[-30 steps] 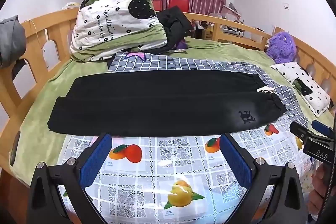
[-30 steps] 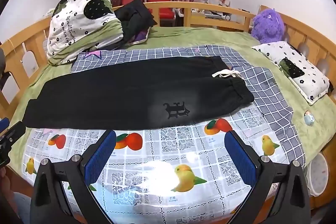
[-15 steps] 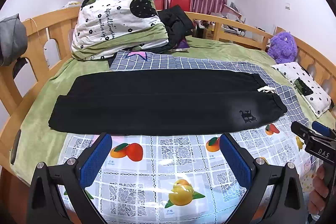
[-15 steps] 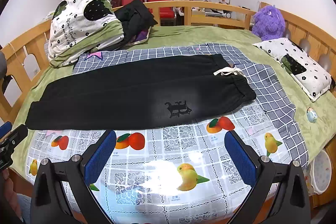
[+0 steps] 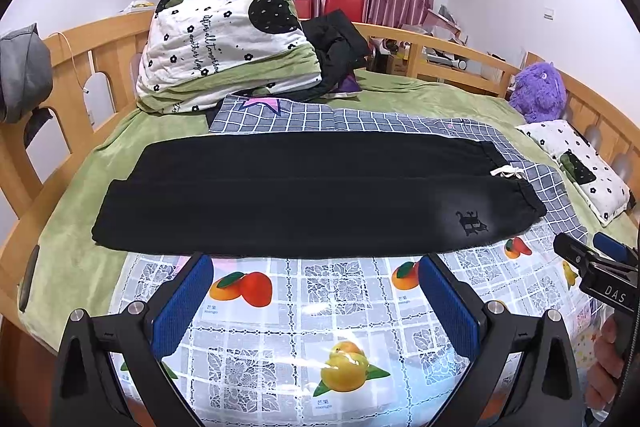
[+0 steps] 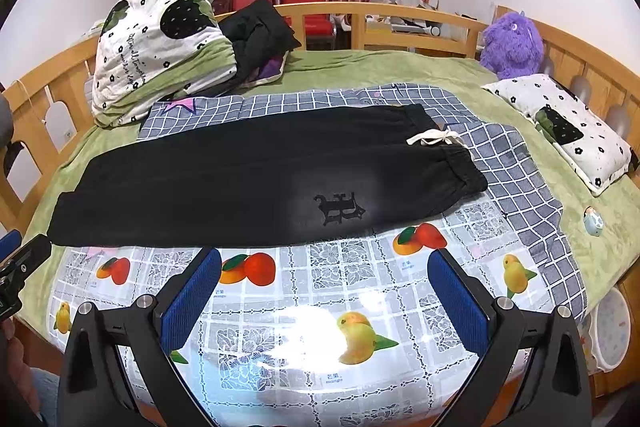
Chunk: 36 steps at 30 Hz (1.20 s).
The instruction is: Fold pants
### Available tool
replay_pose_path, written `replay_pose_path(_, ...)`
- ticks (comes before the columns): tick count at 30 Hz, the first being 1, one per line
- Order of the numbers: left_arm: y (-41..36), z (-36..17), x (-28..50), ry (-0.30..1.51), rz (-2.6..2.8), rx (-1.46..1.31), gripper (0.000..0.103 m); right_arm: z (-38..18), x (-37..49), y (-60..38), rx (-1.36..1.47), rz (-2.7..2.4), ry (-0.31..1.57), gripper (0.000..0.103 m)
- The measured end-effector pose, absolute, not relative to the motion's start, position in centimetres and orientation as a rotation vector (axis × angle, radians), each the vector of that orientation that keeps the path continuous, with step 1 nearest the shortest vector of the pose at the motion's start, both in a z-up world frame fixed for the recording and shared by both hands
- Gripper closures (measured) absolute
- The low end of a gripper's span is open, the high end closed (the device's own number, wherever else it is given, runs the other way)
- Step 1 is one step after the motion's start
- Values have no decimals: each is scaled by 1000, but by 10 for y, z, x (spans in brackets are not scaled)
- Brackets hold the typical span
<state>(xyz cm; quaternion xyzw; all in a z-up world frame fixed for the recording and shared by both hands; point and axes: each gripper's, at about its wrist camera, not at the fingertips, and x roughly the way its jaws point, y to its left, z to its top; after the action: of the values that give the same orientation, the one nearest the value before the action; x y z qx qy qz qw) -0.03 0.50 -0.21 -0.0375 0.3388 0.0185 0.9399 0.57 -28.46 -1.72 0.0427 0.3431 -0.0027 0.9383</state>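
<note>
Left wrist view: long black drawstring pants (image 5: pixel 304 199) lie flat, long axis crosswise, beyond both released jaws; left gripper (image 5: pixel 316 301) nearer cuffs, right gripper (image 6: pixel 324 297) nearer waistband.

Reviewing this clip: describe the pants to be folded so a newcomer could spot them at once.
Start at the wooden-railed bed with its green blanket. Across its middle, over a grey checked sheet and a fruit-print cloth, lie the black pants, spread long and flat. Only they carry a white drawstring and a small dark emblem.
</note>
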Motion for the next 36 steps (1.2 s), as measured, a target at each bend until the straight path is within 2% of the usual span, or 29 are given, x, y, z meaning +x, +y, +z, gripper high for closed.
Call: replay_pose_path(36, 3, -6, 1, 702, 38, -77, 0, -17, 6, -286, 104, 2, 702, 2)
